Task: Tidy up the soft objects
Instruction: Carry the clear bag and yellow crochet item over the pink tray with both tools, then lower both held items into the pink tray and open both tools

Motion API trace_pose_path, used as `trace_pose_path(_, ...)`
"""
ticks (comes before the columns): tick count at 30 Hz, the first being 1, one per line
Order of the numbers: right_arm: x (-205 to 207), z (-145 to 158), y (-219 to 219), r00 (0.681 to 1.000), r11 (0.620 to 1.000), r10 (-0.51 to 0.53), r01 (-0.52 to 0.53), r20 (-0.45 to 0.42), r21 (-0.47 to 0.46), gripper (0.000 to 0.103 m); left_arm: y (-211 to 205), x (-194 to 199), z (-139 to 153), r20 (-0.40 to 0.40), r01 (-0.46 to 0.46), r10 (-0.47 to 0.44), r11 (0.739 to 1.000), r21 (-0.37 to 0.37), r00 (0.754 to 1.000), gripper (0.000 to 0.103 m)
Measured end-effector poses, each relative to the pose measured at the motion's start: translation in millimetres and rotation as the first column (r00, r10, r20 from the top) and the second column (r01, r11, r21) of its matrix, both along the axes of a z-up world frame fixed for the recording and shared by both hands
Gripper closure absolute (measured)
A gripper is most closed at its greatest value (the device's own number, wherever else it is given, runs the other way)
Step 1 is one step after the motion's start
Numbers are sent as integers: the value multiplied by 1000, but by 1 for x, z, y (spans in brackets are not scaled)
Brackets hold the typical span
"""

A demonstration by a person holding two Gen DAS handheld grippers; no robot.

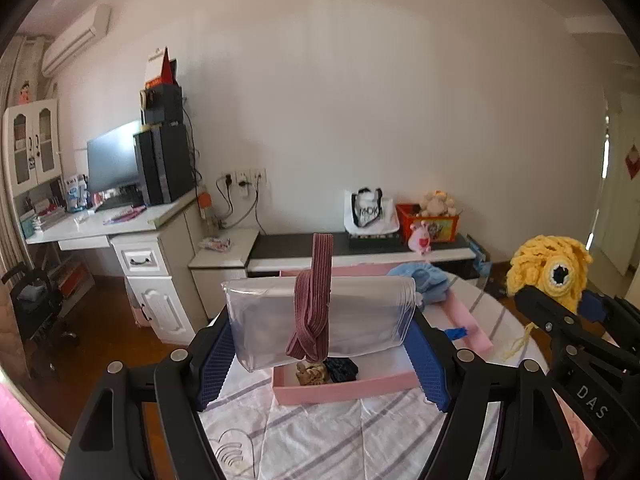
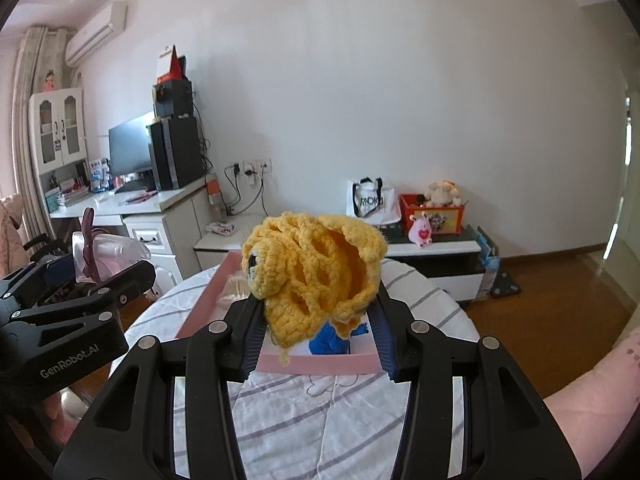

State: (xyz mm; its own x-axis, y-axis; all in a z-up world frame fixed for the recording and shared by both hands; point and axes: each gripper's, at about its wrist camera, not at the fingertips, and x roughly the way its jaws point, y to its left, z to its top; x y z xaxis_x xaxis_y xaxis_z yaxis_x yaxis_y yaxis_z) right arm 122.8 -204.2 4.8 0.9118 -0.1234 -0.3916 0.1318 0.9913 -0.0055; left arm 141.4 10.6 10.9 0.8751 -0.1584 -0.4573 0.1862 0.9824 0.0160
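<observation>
My left gripper is shut on a clear plastic case, held above the table. A mauve ribbed headband with a knot hangs across the case. Under it lies a pink box with a brown scrunchie and a dark scrunchie inside. My right gripper is shut on a yellow crochet toy, over another pink tray where a blue knitted piece lies. From the left wrist the toy and right gripper show at right.
The round table wears a white striped cloth. A light blue cloth lies at its far side. Beyond stand a low cabinet with a bag and a red toy box, and a desk at left. A sleeve shows at right.
</observation>
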Motion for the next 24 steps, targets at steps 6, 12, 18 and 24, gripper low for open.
trace_pose_path(6,51,-15,-13,997,1000,-8,8,-79,8,59,-14,80,1,-100,2,-1,1000,10,995,29)
trace_pose_path(12,101,-35,-28,985,1000,-11,15,-170,24,59,-32,168,4,-204,18,-13,999,26,979,29)
trace_pose_path(18,136,-53,-42,971,999,-21,27,-238,23,56,-42,246,0,-291,41,-30,999,34,956,29)
trace_pose_path(24,164,-72,-47,952,999,-31,36,-306,11,52,-47,321,-7,-371,54,-38,998,32,928,28)
